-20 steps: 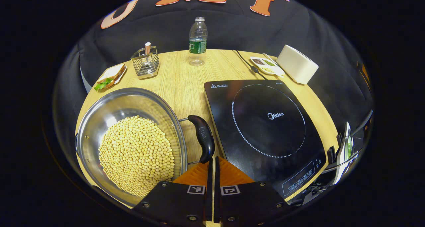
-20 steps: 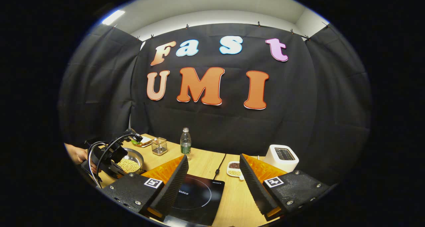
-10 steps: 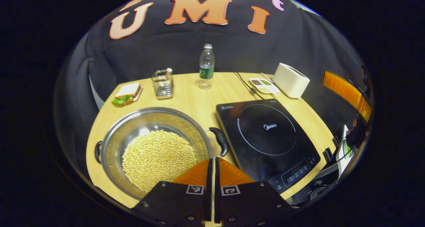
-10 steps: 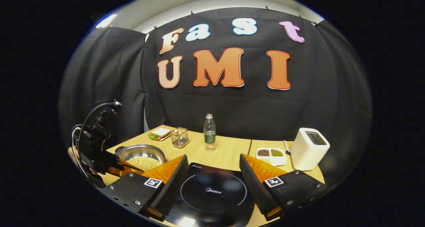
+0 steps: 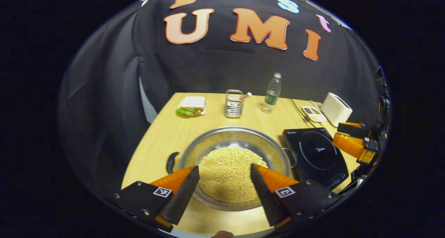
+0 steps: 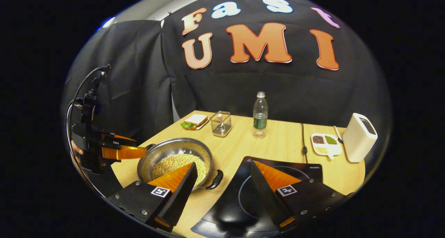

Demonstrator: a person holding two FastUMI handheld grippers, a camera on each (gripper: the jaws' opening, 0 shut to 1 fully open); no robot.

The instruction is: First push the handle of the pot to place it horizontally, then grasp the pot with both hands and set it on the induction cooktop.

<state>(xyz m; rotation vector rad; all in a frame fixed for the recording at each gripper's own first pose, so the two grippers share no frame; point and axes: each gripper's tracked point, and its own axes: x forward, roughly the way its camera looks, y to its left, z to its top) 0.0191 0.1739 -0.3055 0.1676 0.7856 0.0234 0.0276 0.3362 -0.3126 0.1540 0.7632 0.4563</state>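
No readable text shows on the induction cooktop (image 6: 278, 182) or bottle (image 6: 260, 114).

Your left gripper (image 5: 222, 177) hangs open above the pot (image 5: 233, 168)
Beans fill the pot at lower centre; its handles point left and right. The induction cooktop (image 5: 318, 156) sits to its right, with your right gripper (image 5: 351, 144) at the frame's right edge
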